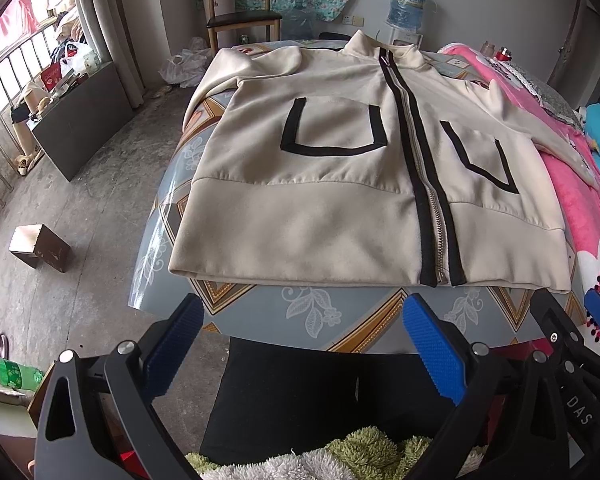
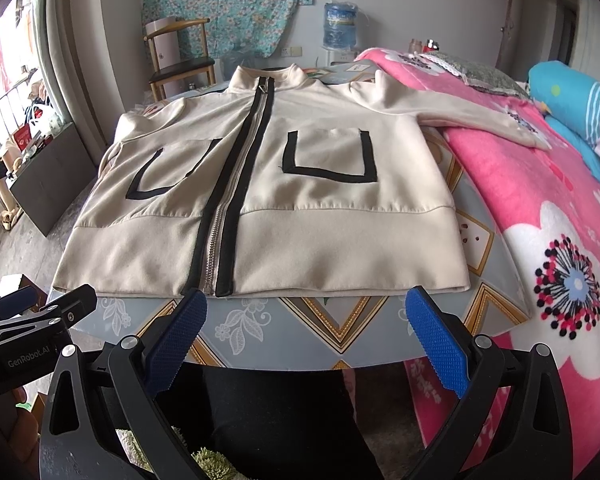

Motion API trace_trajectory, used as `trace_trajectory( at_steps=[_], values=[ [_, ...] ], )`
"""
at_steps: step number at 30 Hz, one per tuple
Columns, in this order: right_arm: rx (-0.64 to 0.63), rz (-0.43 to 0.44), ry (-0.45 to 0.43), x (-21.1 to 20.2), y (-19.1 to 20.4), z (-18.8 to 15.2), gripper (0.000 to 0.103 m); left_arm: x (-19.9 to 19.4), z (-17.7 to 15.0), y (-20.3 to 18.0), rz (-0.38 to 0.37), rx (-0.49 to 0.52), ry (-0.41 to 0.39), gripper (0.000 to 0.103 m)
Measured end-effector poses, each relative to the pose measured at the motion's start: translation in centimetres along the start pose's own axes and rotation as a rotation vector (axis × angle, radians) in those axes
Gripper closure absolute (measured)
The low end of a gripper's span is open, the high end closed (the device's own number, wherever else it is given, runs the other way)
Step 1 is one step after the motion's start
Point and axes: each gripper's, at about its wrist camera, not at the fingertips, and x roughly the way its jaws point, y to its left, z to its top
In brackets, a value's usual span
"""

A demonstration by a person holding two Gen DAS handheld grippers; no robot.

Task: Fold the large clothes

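On the patterned table (image 1: 312, 312), the cream jacket (image 1: 340, 184) lay spread flat, front side up, zipped all the way along its black-edged zipper (image 1: 416, 168). Its hem ran along the near side, just short of the table's near edge, and its collar sat at the far end. Two black U-shaped pocket outlines showed, one on each side of the zipper. From the right wrist view, the right sleeve (image 2: 460, 116) stretched out over the pink flowered blanket (image 2: 540, 208) on the right. The left sleeve draped off the far left corner of the table.

The left gripper (image 1: 300, 344) hovered at the near edge, blue pads (image 1: 432, 352) spread wide with nothing between them, clear of the fabric. The right gripper (image 2: 308, 336) hung beside it, likewise spread wide and empty, just short of the hem. In the right wrist view the left gripper poked in at the near left.

Far back stood a wooden chair (image 1: 240, 4) and a water bottle (image 1: 410, 4) on its dispenser, with a flowered cloth (image 2: 228, 0) on the wall behind.
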Motion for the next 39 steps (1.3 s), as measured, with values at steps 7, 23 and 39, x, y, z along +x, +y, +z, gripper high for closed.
trace_trajectory(
  at_steps=[7, 23, 39],
  values=[
    [0.001, -0.002, -0.003, 0.0, 0.1, 0.0, 0.007, 0.0, 0.0, 0.1, 0.002, 0.001, -0.001, 0.005],
    [0.005, -0.006, -0.005, 0.2, 0.0, 0.1, 0.007, 0.5, 0.4, 0.8, 0.007, 0.0, 0.005, 0.005],
    [0.012, -0.047, -0.008, 2.6, 1.2, 2.9, 0.007, 2.7, 2.7, 1.3, 0.029, 0.002, 0.029, 0.005]
  ],
)
